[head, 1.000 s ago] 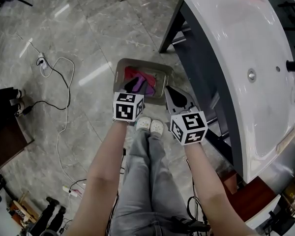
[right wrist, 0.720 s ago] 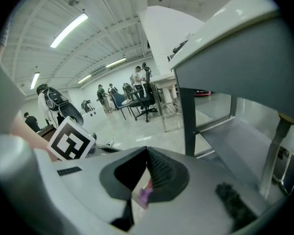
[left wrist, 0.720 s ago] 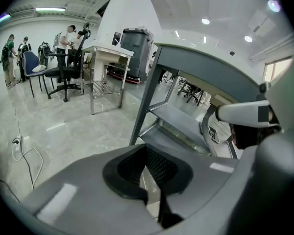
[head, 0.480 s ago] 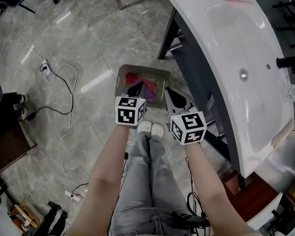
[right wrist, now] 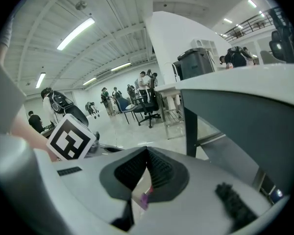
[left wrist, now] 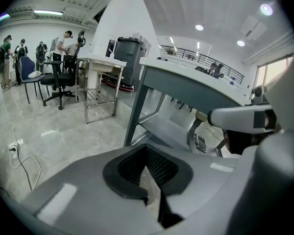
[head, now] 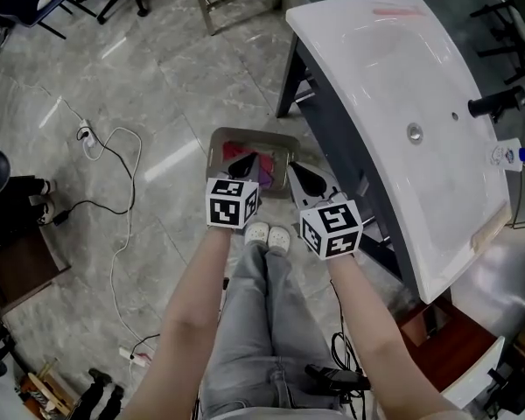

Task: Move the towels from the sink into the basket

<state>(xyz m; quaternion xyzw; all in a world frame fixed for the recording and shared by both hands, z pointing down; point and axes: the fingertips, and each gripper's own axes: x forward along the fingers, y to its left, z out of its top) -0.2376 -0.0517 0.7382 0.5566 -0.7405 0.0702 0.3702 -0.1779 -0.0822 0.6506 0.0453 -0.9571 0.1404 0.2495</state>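
The left gripper's (left wrist: 147, 154) jaws are pressed together with nothing between them. The right gripper's (right wrist: 147, 153) jaws also meet at the tips and hold nothing. Both hang side by side just above the basket (head: 254, 134) on the floor. Red and purple towels (head: 267, 163) lie inside it. The white sink (head: 394, 77) stands to the right on a dark frame.

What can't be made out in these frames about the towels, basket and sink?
Head view: the basket's near part and the number of its towels, covered by the left gripper and right gripper.
Both gripper views: the sink's inside, seen only from below.
Right gripper view: purple patch behind the jaws, too small to identify.
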